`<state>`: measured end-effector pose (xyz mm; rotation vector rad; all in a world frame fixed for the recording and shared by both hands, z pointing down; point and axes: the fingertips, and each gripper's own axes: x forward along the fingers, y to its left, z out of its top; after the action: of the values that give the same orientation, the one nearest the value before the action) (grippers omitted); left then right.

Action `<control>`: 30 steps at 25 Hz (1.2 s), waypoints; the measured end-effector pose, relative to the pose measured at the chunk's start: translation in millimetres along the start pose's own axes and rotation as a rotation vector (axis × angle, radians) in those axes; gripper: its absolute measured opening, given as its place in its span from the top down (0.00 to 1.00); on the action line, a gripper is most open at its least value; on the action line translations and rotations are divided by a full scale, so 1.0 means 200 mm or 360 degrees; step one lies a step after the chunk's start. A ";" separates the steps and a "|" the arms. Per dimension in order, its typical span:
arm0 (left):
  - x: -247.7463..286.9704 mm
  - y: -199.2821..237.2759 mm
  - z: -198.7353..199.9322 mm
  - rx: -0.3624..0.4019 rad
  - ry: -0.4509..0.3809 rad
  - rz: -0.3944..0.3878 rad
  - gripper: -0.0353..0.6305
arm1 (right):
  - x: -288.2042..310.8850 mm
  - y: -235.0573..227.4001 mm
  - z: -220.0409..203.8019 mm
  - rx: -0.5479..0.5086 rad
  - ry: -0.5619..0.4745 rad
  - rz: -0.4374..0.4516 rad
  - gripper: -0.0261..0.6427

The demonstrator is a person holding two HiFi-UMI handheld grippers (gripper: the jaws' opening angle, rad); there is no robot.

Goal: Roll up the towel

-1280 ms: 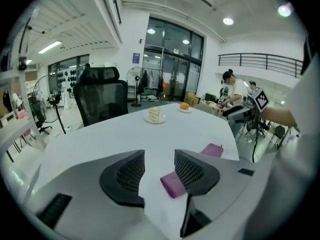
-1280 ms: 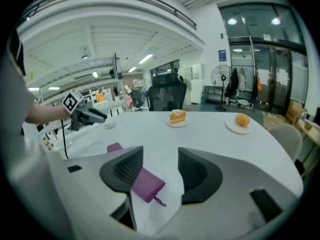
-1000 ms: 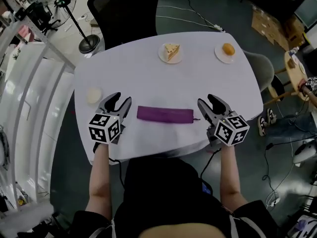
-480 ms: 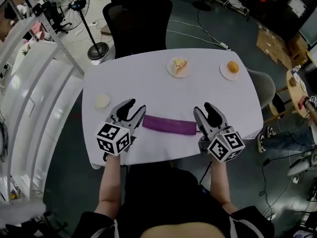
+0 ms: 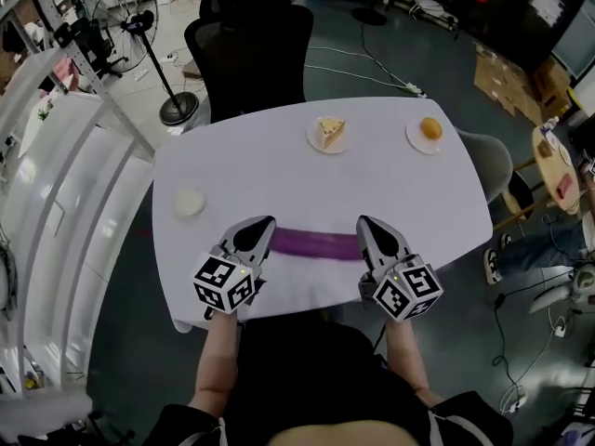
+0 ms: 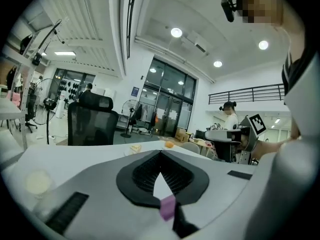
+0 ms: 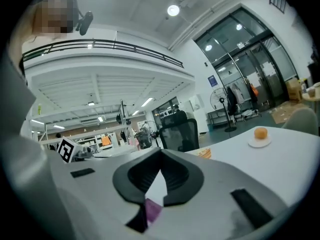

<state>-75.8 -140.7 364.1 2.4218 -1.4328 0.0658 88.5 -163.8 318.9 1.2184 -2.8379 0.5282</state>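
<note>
In the head view we see the rolled purple towel (image 5: pixel 311 244) lying on the counter (image 5: pixel 270 170), with the left tongs (image 5: pixel 263 223) at one end and the right tongs (image 5: pixel 364 223) at the other. Beyond the towel, one plate (image 5: pixel 314 143) holds a cake slice (image 5: pixel 327 128) and a second plate (image 5: pixel 416 142) an orange (image 5: pixel 429 127). Only the left gripper view shows us those jaws, just closed, meeting at the tips, with a sliver of towel (image 6: pixel 167 207) in the gap below. The right gripper view shows likewise (image 7: pixel 152 210).

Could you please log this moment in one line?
towel rolled on table | left tool just closed, empty | right tool just closed, empty
</note>
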 end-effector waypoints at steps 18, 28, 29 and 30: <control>-0.03 0.08 -0.07 -0.0058 -0.0023 0.0047 0.94 | -0.04 -0.05 -0.14 -0.0180 0.0113 -0.0194 0.96; -0.01 0.07 -0.08 -0.0014 -0.0010 0.0036 0.94 | -0.07 -0.08 -0.16 -0.0208 0.0136 -0.0237 0.96; 0.00 0.07 -0.07 -0.0008 -0.0011 0.0039 0.94 | -0.06 -0.08 -0.15 -0.0210 0.0136 -0.0238 0.96; 0.00 0.07 -0.07 -0.0001 -0.0010 0.0043 0.94 | -0.06 -0.09 -0.15 -0.0212 0.0136 -0.0239 0.96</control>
<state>-86.7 -142.3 381.5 2.4046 -1.4681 0.0639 106.0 -156.6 351.0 1.3360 -2.6369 0.3690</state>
